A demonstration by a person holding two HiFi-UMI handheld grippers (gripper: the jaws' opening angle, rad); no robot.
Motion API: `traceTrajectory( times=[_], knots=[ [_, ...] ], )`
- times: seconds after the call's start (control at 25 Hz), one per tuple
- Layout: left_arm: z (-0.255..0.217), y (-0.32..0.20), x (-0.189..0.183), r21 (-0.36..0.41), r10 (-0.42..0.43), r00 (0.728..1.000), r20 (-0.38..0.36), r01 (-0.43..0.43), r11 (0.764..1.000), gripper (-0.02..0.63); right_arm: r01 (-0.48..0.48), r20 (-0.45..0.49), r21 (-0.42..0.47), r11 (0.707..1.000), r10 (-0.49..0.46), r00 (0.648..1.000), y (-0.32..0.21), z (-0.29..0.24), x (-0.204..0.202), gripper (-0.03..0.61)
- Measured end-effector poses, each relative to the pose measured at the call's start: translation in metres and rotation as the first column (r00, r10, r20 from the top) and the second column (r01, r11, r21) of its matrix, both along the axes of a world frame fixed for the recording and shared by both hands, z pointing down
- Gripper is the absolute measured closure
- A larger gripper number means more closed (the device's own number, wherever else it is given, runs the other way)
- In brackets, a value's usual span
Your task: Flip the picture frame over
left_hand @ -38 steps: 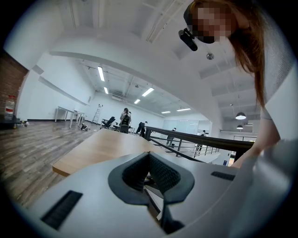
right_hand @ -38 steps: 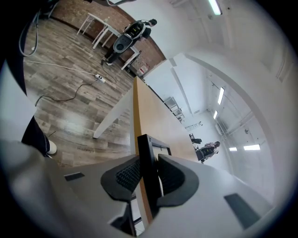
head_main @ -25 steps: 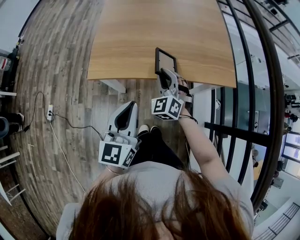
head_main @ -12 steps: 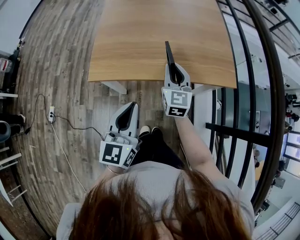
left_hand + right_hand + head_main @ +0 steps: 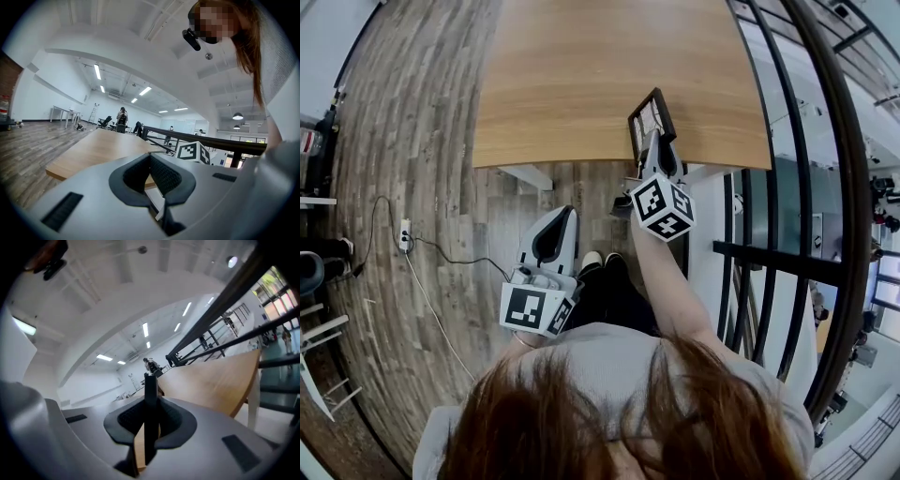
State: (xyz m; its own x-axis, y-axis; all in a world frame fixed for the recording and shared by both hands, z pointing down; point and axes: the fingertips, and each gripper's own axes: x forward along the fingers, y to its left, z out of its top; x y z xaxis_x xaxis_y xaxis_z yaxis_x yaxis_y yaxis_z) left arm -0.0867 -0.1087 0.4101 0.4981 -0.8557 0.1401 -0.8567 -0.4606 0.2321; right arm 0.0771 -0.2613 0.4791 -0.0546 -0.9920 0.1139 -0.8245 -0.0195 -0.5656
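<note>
left hand-held gripper (image 5: 150,155): jaws together, nothing between | wooden table (image 5: 93,149): ahead | marker cube (image 5: 193,153): right of jaws

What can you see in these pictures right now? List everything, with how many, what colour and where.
table: one, light wood, ahead of the person
picture frame: one, dark border, tilted over the table's near right edge
railing: one, black, along the right side
power strip: one, white, on the floor at the left
floor: one, grey-brown planks, around the table
left gripper: one, white with dark pads, low before the table edge, jaws together, empty
right gripper: one, white with dark pads, at the table's near right edge, jaws clamped on the picture frame
</note>
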Motion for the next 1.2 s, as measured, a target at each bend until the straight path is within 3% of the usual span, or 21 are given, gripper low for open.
traceTrajectory(
  times=[0.24,0.52,0.72,1.0,1.08,1.2],
  knots=[
    [0.009,0.002,0.014,-0.022,0.040,0.999,0.015,-0.040,0.999,0.607,-0.091,0.223,-0.034,0.995,0.097,0.970,0.014,0.024,0.015,0.509],
    [0.013,0.005,0.013,-0.033,0.055,0.998,0.016,-0.054,0.998,0.607,-0.125,0.511,-0.090,0.988,0.153,0.846,0.030,0.054,0.029,0.509],
    [0.014,0.006,0.017,-0.036,0.073,0.997,0.000,-0.073,0.997,0.607,-0.100,0.603,-0.088,0.991,0.133,0.787,0.038,0.067,0.038,0.509],
    [0.013,0.006,0.021,-0.036,0.088,0.996,-0.008,-0.088,0.995,0.607,-0.122,0.793,-0.135,0.983,0.181,0.582,0.046,0.101,0.040,0.509],
    [0.014,0.006,0.021,-0.039,0.088,0.996,-0.006,-0.088,0.995,0.607,-0.097,0.810,-0.133,0.986,0.165,0.563,0.045,0.111,0.039,0.509],
    [0.017,0.006,0.020,-0.045,0.086,0.996,-0.001,-0.086,0.995,0.607,-0.081,0.813,-0.130,0.988,0.153,0.563,0.045,0.122,0.040,0.509]
  ],
)
